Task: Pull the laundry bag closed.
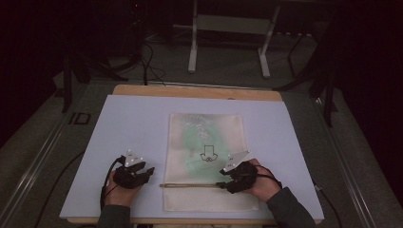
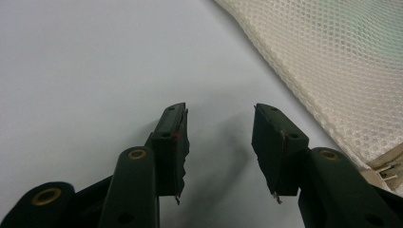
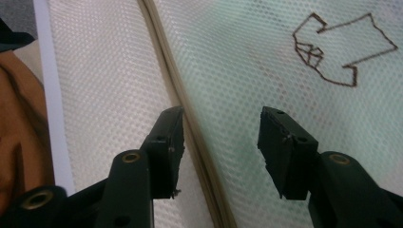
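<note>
Mesh bag [image 1: 205,159]: lying flat on the surface [image 1: 133,123], right of its middle and reaching down to the near edge; cream netting with something green showing through and a small dark outline drawing [image 1: 207,153] on the front.

Zipper [image 1: 190,185]: running as a dark line across the bag's near part, parallel to the near edge of the surface; whether it is closing or opening the bag, I cannot tell.

Right hand-held gripper [image 1: 222,182]: hovering over the zipper's right end with its jaws spread; in the right gripper view [image 3: 218,133] the zipper band [image 3: 190,128] is passing just under the left-hand jaw, nothing pinched.

Left hand-held gripper [image 1: 151,171]: sitting on the bare surface just beside the bag's left edge, jaws spread and gripping nothing; in the left gripper view [image 2: 218,128] the netting [image 2: 332,61] is lying off to one side.

Step in hand: probably lining up on the zipper, the right one going for the pull while the left is waiting to steady the bag.

Next move: likely calling for the right jaws to come down and close on the small pull, and the left to pin the bag's edge so the cloth is not dragging along.
</note>
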The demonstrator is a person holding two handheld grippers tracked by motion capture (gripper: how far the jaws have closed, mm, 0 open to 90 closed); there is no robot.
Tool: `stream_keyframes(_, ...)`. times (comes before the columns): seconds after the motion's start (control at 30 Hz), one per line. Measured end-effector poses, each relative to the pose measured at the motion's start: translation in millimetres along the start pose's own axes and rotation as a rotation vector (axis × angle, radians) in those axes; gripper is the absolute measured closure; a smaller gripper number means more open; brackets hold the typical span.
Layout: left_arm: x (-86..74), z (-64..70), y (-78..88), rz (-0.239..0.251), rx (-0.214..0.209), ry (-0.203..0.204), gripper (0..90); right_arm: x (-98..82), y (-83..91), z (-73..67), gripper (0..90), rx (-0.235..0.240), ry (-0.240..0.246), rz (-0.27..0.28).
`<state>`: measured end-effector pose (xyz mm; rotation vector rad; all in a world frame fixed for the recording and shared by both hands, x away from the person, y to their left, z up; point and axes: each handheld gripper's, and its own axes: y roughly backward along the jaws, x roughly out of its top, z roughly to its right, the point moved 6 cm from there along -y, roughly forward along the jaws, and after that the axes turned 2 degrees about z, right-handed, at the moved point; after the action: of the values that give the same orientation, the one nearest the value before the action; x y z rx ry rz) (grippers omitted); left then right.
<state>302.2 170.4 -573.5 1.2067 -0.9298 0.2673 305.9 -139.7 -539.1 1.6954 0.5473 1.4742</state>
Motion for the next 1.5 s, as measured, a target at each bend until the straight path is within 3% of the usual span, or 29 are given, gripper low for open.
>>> stream_keyframes(1.5,0.8,1.0,0.4,0.003,-0.005,-0.010,55.1,60.2,-41.1,-30.9,53.5,0.086,0.119,0.018)
